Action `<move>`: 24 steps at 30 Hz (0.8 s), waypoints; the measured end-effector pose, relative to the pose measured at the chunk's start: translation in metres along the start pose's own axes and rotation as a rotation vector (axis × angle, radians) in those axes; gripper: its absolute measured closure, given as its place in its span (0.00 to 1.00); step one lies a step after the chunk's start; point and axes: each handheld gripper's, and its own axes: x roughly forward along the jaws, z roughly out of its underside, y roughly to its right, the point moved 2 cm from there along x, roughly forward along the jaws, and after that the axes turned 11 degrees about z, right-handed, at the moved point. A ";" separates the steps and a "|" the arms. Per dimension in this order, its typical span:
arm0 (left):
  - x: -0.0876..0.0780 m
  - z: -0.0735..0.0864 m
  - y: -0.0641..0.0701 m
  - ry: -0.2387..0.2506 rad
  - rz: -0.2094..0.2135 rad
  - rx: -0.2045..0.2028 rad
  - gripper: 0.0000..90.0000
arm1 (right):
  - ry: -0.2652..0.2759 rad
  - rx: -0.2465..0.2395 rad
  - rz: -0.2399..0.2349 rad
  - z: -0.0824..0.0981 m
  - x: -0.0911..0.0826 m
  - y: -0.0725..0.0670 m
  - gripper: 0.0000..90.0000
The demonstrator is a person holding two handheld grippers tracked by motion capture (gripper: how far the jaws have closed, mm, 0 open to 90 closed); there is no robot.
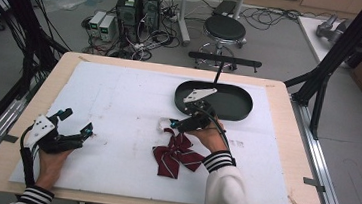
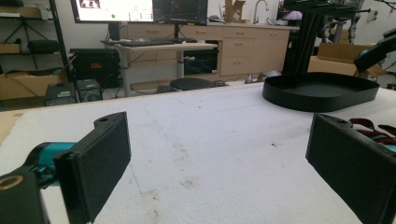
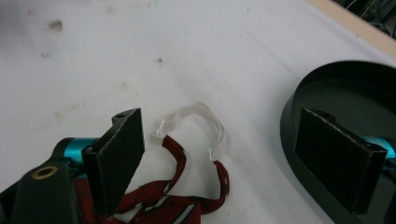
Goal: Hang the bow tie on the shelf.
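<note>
Right gripper [image 3: 219, 163], jaws spread, hovers above the bow tie [image 1: 176, 154] at frame centre — approach step, likely. Next: lower, clamp. Left gripper [image 1: 74, 122] — jaws apart, empty.

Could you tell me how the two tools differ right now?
The right tool hangs over the dark red bow tie, near the black tray; the left tool sits apart over bare white board. The left tool's view looks level across the table; the right tool's looks down. Both are open.
</note>
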 end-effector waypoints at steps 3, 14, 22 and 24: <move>0.000 0.000 0.000 0.000 0.000 0.000 0.08 | -0.036 -0.013 0.005 0.002 0.007 -0.001 0.18; 0.000 0.000 0.000 0.000 0.000 0.000 0.08 | -0.134 -0.027 -0.020 0.005 0.022 -0.002 0.39; 0.000 0.000 0.000 0.001 0.000 -0.002 0.08 | -0.216 -0.076 -0.012 -0.006 0.036 -0.004 0.52; 0.000 0.000 0.000 0.001 0.000 -0.001 0.08 | -0.241 -0.071 -0.018 -0.004 0.041 -0.004 0.55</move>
